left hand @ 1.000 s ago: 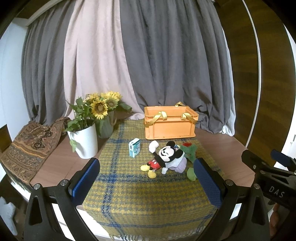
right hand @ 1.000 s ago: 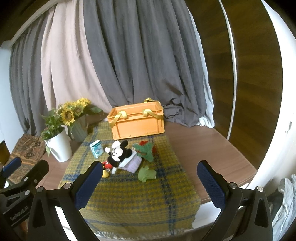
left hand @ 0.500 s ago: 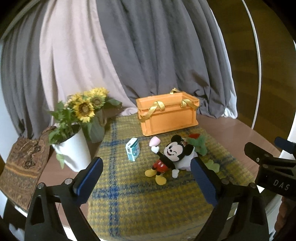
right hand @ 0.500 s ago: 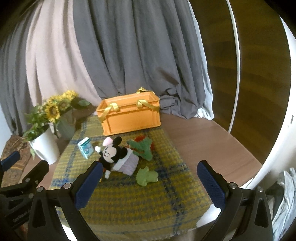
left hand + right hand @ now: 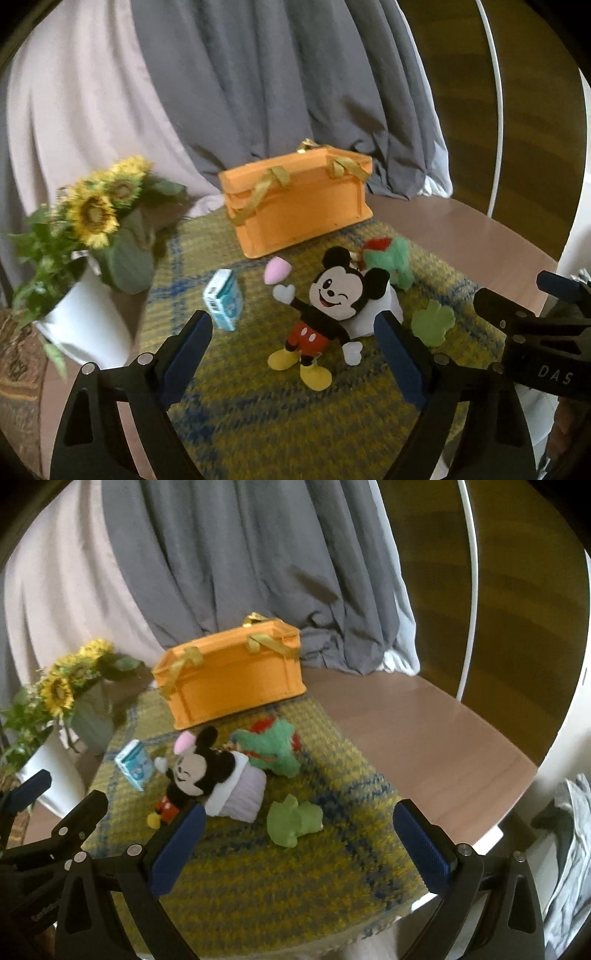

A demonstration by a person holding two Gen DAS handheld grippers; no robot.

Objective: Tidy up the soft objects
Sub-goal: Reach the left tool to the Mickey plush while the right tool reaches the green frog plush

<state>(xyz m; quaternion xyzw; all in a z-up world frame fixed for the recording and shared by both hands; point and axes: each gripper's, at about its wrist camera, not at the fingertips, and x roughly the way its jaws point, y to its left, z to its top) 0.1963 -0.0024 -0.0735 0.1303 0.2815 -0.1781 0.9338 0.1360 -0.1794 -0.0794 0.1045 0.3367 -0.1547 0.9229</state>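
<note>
Both grippers have dropped closer to the toys than a second ago. Left gripper (image 5: 291, 354) is empty, its jaws closing with the mouse plush (image 5: 325, 306) framed between them, untouched. Right gripper (image 5: 299, 845) hangs released over the green plush (image 5: 293, 819). Approach step, I judge; next, a squeeze on the mouse, then a carry to the orange crate (image 5: 295, 206) beyond.

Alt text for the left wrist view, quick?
The left gripper, its jaws closing with nothing gripped, aims at a black-and-red mouse plush toy on a yellow plaid cloth. Behind it stands an orange plastic crate.
</note>
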